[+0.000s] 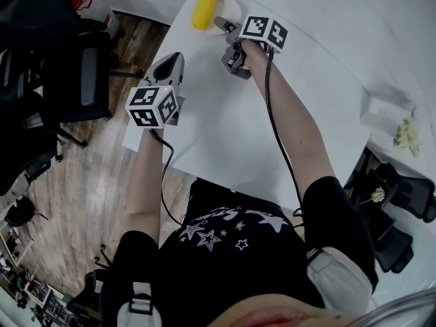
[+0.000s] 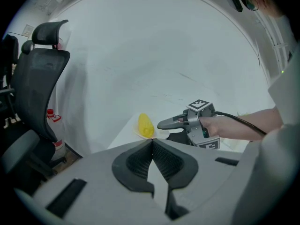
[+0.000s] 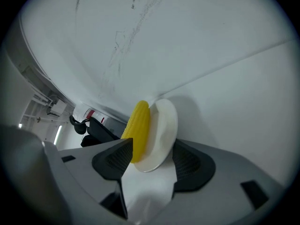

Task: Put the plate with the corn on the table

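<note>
A yellow corn cob (image 1: 205, 7) lies on a small white plate (image 1: 229, 9), which rests flat on the white table (image 1: 313, 80) at its far left corner. My right gripper (image 1: 222, 24) reaches the plate's near rim. In the right gripper view its jaws stand wide apart, with the rim of the plate (image 3: 163, 128) and the end of the corn (image 3: 139, 128) between them; the pads do not press on it. My left gripper (image 1: 170, 61) hovers over the table's left edge, apart from the plate, its jaws shut (image 2: 152, 142) on nothing. The left gripper view shows the corn (image 2: 146, 124) and the right gripper (image 2: 162, 124) ahead.
A black office chair (image 1: 82, 73) stands on the wooden floor left of the table, with a red-capped bottle (image 2: 50, 114) behind it. A white box (image 1: 380, 113) and a pale bunch of flowers (image 1: 407, 135) sit at the table's right edge. The plate lies close to the table's corner.
</note>
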Available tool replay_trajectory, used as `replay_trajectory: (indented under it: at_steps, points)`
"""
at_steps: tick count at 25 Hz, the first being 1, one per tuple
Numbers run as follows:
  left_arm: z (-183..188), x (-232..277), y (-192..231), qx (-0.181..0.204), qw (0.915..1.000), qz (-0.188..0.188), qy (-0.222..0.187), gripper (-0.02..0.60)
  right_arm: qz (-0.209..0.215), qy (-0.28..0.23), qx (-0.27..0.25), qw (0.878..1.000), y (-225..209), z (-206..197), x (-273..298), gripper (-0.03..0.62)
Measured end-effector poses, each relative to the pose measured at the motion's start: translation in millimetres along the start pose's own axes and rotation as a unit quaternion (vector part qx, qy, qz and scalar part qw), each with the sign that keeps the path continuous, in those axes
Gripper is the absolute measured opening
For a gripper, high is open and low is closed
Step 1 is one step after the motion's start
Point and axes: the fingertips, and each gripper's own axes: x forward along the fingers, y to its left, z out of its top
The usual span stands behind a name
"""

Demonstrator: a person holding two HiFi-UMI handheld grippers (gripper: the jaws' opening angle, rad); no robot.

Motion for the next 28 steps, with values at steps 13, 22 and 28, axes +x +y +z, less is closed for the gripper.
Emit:
replay_trajectory:
  at_steps: [13, 22, 28]
  points:
    - [8, -17, -2, 0.001, 1.0, -0.001, -0.003, 0.006, -0.058, 0.023, -0.05, 0.997, -6, -12, -12, 0.255]
    - [15, -33, -5, -0.006, 0.9998, 0.005, -0.02, 0.008, -0.054, -0.023, -0.174, 0.983, 15, -13, -44, 0.253]
    - [15, -48, -23, -0.004, 0.9995, 0.011, -0.029, 0.006, -0.028, -0.054, -0.241, 0.969, 37, -16, -83, 0.205]
